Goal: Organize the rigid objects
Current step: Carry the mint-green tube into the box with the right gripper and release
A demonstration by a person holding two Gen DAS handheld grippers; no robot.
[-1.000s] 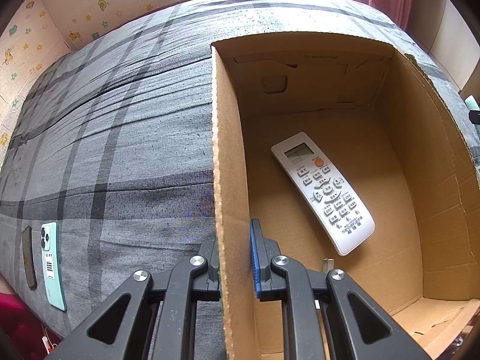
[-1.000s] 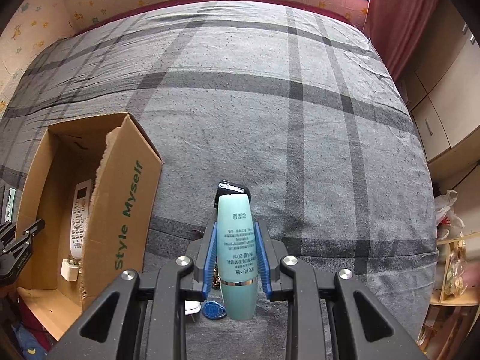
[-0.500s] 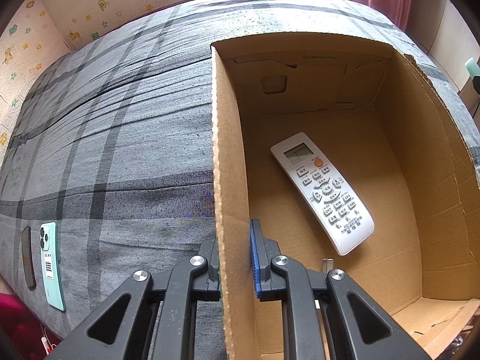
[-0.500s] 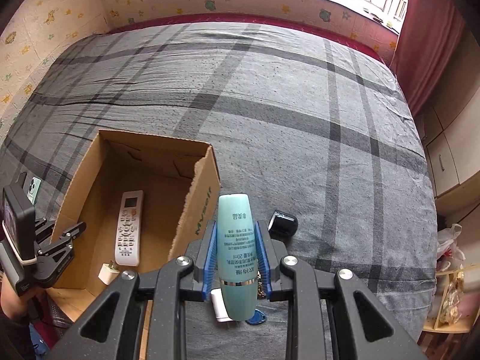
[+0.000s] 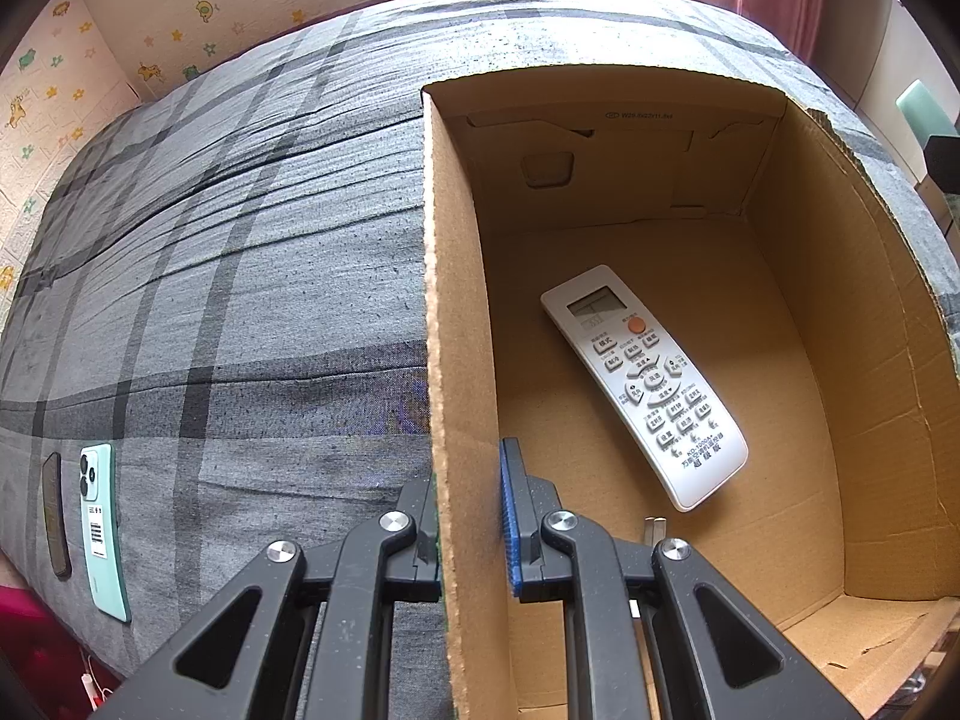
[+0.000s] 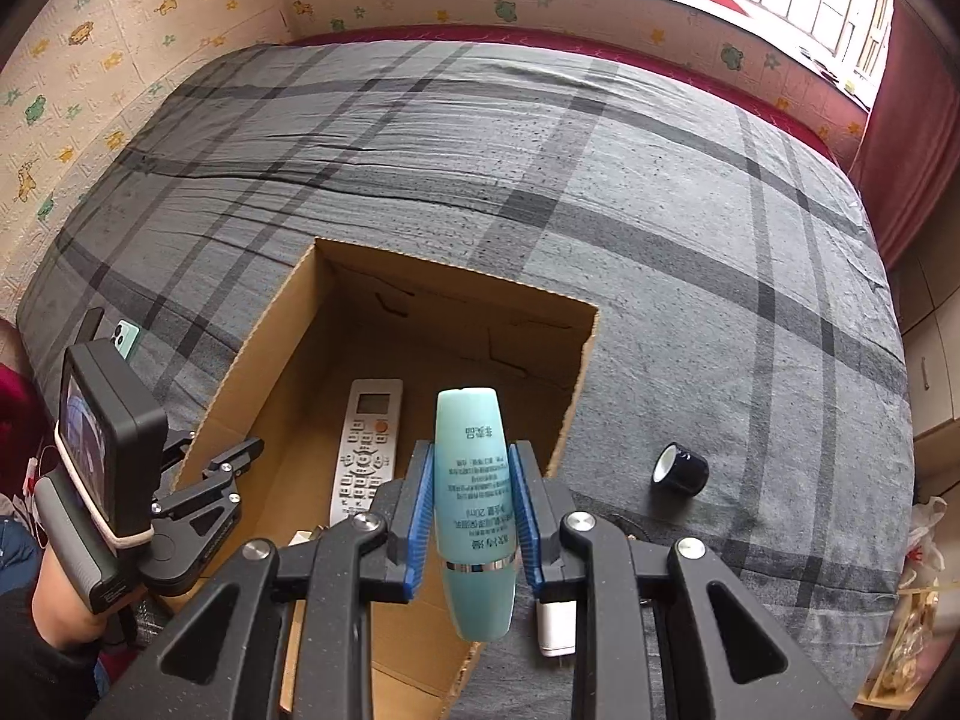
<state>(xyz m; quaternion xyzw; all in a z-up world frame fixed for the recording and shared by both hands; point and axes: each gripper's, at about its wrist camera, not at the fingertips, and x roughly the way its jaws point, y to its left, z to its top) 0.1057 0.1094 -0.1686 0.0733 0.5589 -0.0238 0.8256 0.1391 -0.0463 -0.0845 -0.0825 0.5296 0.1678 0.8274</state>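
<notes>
Bottle (image 6: 475, 498) at frame centre, clamped in right gripper (image 6: 471, 516) above box (image 6: 576, 384); left gripper (image 5: 468, 516) pinches box wall w/ remote (image 5: 645, 384) inside.

Left wrist camera: close in at the cardboard box (image 5: 456, 300), looking steeply down along its own left gripper (image 5: 468, 516), which straddles the box's left wall; faces the bed's (image 5: 240, 240) far edge and the wallpapered wall. Right wrist camera: higher, above the box's near right corner, looking steeply down toward the window end. Shared ground: box interior with the white remote (image 6: 367, 450), the grey plaid bed, the phone (image 5: 103, 540) near the bed's left edge.
</notes>
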